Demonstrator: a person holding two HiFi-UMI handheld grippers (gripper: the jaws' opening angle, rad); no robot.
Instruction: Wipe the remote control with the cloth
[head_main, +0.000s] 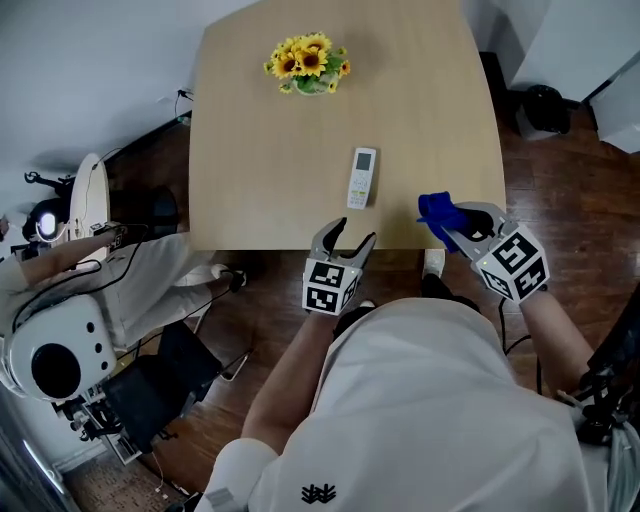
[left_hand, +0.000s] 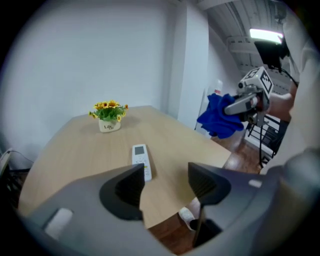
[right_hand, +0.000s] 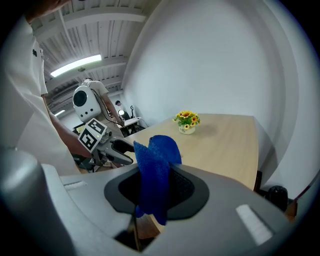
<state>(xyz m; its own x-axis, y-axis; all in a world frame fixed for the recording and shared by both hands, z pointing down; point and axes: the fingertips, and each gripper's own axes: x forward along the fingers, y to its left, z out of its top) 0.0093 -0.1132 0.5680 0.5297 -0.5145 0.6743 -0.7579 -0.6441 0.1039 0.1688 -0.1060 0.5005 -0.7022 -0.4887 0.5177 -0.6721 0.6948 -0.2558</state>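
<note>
1. two grippers nearest, one in each hand, both at the near table edge in the head view: left gripper (head_main: 352, 233) with jaws apart and empty, right gripper (head_main: 455, 222) clamped on one blue cloth (head_main: 436, 209).
2. only in the left gripper view: open gap between the dark ribbed pads of the left gripper (left_hand: 166, 176), with table edge and wooden floor showing through it; up to the right, the right gripper (left_hand: 231, 107) held in the air, the cloth (left_hand: 218, 119) hanging bunched from its tips.
3. only in the right gripper view: cloth (right_hand: 156, 165) pinched between the jaws of the right gripper (right_hand: 157, 182), folded, spilling above and below the pads; left gripper (right_hand: 126, 152) off to the left, marker cube turned to the camera.
4. one remote control (head_main: 362, 177), white, lying flat on the table (head_main: 250, 170) just beyond the left gripper's tips, touched by neither gripper and apart from the cloth; buttons and small screen clearest in the left gripper view (left_hand: 140, 159); not visible in the right gripper view.
5. one pot of yellow flowers (head_main: 310, 65) near the table's far end, seen in all three views (left_hand: 109, 116) (right_hand: 186, 120); lettering on the pot visible only in the left gripper view.
6. farthest: one white machine (head_main: 55, 350) with a round dark eye, on the floor left of the table, also seen behind the left gripper in the right gripper view (right_hand: 86, 100); one black round object (head_main: 543, 105) on the floor off the table's far right corner.
</note>
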